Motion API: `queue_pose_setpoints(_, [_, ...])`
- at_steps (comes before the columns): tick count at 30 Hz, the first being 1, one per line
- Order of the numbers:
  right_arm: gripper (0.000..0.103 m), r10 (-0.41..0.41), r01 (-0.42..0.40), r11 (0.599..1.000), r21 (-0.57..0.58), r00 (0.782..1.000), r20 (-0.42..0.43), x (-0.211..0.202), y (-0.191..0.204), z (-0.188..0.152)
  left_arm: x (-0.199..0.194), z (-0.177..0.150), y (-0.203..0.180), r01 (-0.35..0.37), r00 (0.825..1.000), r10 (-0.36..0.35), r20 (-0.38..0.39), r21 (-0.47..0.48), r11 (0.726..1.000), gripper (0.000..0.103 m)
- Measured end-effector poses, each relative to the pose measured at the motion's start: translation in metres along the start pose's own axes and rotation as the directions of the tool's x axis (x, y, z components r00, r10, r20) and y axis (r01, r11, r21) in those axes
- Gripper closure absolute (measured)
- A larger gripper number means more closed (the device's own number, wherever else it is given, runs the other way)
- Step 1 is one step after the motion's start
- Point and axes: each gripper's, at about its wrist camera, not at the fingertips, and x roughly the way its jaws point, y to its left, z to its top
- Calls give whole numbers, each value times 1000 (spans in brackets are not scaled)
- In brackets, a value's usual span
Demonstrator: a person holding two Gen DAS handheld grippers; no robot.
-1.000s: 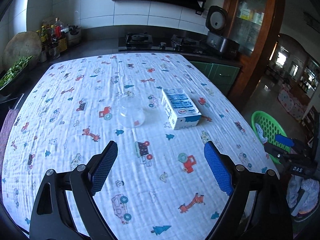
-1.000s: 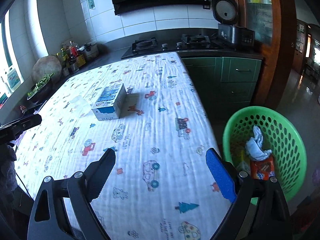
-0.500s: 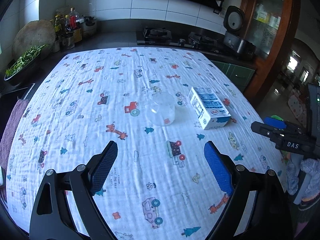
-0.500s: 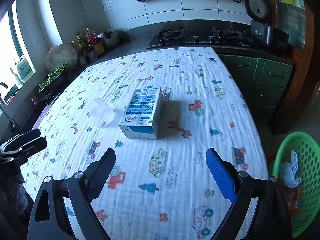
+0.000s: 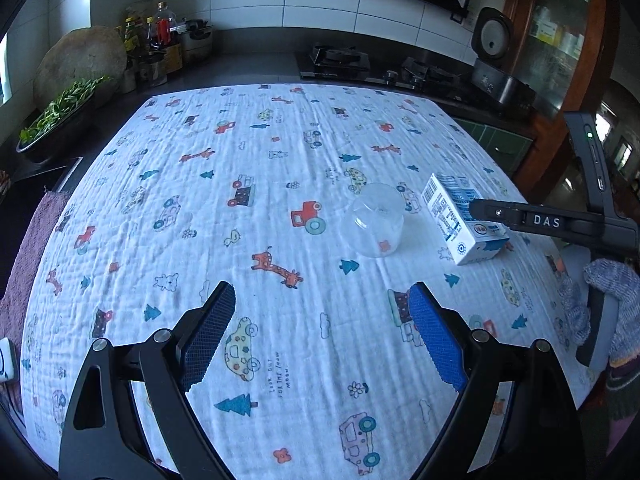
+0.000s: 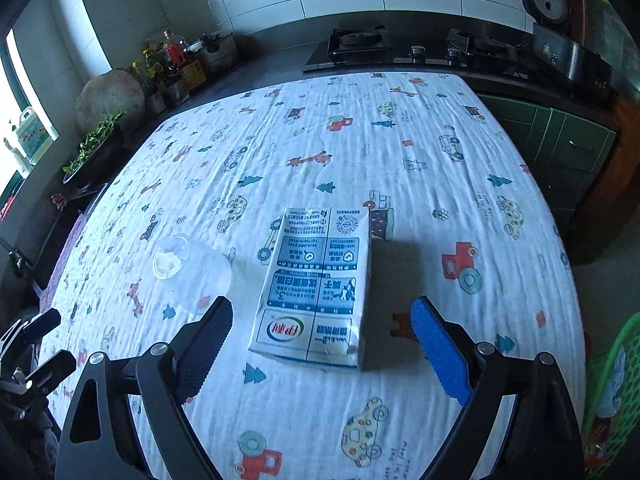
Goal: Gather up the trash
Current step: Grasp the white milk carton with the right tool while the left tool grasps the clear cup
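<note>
A table spread with a white cloth (image 5: 280, 168) printed with cars, giraffes and trees carries two things. A milk carton (image 6: 320, 288) lies flat on the cloth straight ahead of the right claw (image 6: 322, 334), its near end between the spread fingers. A clear plastic cup (image 6: 176, 260) lies on its side just left of the carton, ahead of the left claw (image 5: 322, 320).

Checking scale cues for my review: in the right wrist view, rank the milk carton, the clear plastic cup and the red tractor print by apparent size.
1. milk carton, clearly largest
2. clear plastic cup, lying on its side
3. red tractor print, smallest
</note>
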Motion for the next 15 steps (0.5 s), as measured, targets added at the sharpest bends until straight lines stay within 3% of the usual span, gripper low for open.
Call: queue_pose_setpoints(15, [25,-76,77,997,6,991,-105,56,6,24,35,16,-9,-29,999,31,-36,60,998,16])
